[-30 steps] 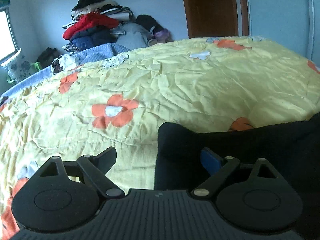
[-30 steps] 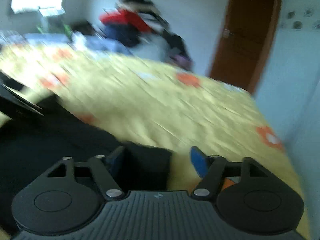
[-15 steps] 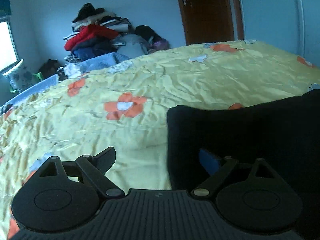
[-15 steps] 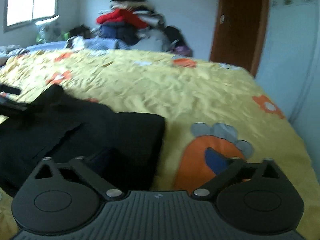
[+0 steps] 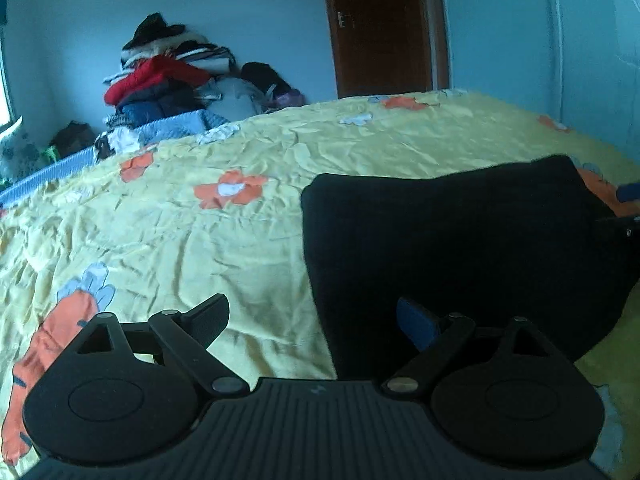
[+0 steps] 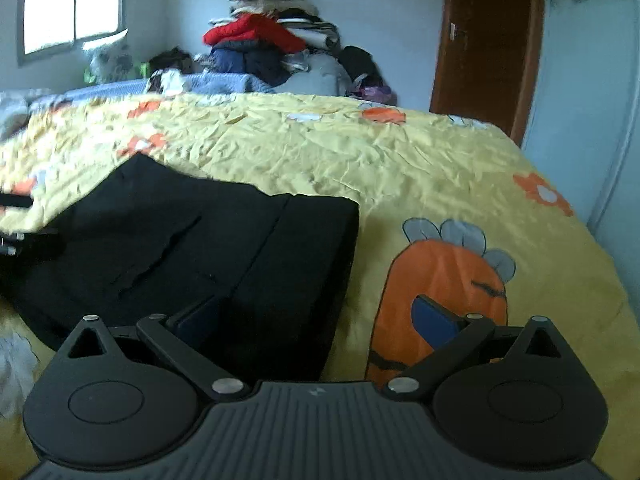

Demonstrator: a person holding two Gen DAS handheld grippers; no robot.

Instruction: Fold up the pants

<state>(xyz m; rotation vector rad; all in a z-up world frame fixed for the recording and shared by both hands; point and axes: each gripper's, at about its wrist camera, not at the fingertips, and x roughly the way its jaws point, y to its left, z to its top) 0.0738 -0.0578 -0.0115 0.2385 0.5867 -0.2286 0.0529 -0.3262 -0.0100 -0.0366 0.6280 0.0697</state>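
Jaws on both grippers spread wide, nothing pinched. Right gripper [image 6: 316, 316] has just been opening, jaws now at full width; left-side pad sits over the near right corner of the black folded fabric pants [image 6: 192, 240], blue right-side pad over the orange carrot print [image 6: 440, 280] on the bedspread, so the pants' right edge runs up between them, but no pad presses on cloth. Left gripper [image 5: 316, 320] same story: black left finger [image 5: 208, 318] over bare bedspread, blue right-side pad over the pants [image 5: 460, 240], left edge of the garment between the two, no grip visible.

Pants lie flat on the crumpled yellow bedspread w/ orange flower prints [image 5: 180, 240], near edge of the bed, folded into a rough rectangle. Right wrist view shows a fold line running front-to-back near the right side and a slanted seam (pocket, prob.) further left. Far left corner in that view peaks up toward the pillows.

Each gripper shows in the other's view at the frame edge: left one at far left of right wrist view, right one at far right of left wrist view, both just beside the pants.

Background: heap of mixed clothes, red jacket on top [image 6: 256, 32], against the pale blue wall; brown wooden door [image 6: 488, 40] right of it; bright window [image 6: 72, 4] at left.
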